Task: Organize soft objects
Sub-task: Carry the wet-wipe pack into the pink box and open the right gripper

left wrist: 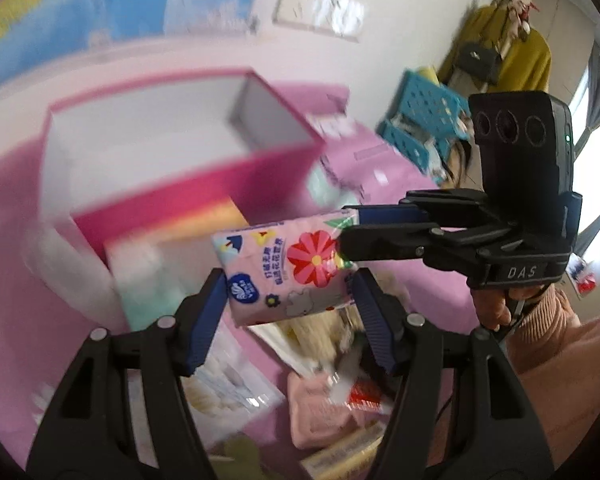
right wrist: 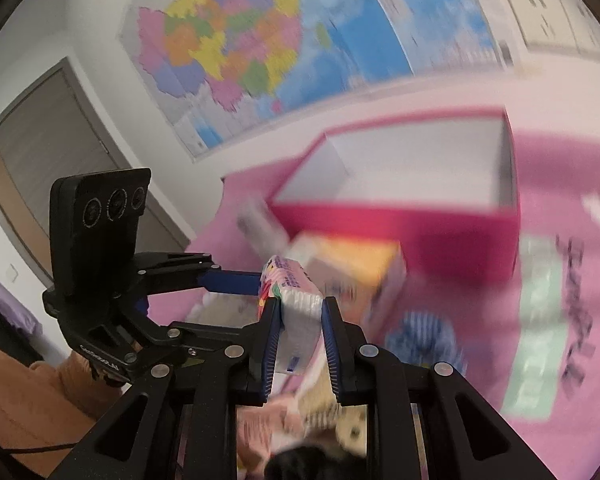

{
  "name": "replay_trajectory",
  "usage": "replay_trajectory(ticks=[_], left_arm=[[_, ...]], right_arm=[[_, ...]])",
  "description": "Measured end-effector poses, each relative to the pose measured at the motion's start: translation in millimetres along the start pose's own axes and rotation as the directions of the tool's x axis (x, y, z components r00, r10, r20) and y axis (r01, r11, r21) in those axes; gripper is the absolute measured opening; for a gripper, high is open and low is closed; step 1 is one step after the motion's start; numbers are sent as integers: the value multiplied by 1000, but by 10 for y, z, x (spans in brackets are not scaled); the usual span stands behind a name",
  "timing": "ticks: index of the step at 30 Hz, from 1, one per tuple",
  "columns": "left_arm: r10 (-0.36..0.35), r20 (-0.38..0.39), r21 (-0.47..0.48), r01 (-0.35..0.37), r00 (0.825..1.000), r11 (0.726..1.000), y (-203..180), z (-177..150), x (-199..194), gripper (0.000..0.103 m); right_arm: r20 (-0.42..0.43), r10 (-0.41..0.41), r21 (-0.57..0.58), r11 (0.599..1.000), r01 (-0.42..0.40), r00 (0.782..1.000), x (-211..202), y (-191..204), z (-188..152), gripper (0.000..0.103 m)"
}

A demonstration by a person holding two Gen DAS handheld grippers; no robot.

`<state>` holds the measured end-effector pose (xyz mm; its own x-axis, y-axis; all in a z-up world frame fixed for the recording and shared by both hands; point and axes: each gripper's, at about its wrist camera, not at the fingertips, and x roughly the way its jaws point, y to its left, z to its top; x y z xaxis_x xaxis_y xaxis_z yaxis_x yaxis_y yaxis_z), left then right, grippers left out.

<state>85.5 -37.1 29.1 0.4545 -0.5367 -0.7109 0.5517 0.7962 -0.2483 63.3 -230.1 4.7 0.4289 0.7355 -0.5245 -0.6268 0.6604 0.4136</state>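
A pink tissue pack (left wrist: 284, 272) with a red flower print hangs in the air between both grippers. My left gripper (left wrist: 286, 286) has its blue pads on the pack's two ends. My right gripper (left wrist: 346, 232) comes in from the right and pinches the pack's right edge. In the right wrist view my right gripper (right wrist: 300, 312) is shut on the pack's narrow white side (right wrist: 298, 320), and the left gripper (right wrist: 236, 280) touches it from the left. An open pink box (left wrist: 172, 152) with a white inside stands behind, also in the right wrist view (right wrist: 412, 184).
The pink table cover (left wrist: 28, 272) holds an orange-topped tissue box (left wrist: 172, 248), a pink cloth (left wrist: 320, 412), a plush toy (left wrist: 312, 332) and other packs below the grippers. A blue crate (left wrist: 420, 120) stands at the back right. A map (right wrist: 260, 40) hangs on the wall.
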Motion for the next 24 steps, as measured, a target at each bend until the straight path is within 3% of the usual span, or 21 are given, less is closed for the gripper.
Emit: replay_trajectory(ticks=[5,11,14,20,24], left_arm=[[88,68,-26,-87,994,996,150,354,-89,66],[166,77,-57,-162,983,985,410,643,11,66],[217,56,-47,-214,975,976,469,709,132,66],[221,-23,-107,-222,975,969,709,773,449,66],[259,-33,-155,-261,965,953,803,744,499,66]], right_arm=[[60,3,-50,999,0,998,83,-25,424,21],[82,-13,-21,1000,15,997,407,-227,856,21],[65,-19,23,1000,17,998,610,-399,945,21],[11,-39,119,992,37,999,980,-697,967,21],[-59,-110,144,983,118,992,1161,-801,955,28]])
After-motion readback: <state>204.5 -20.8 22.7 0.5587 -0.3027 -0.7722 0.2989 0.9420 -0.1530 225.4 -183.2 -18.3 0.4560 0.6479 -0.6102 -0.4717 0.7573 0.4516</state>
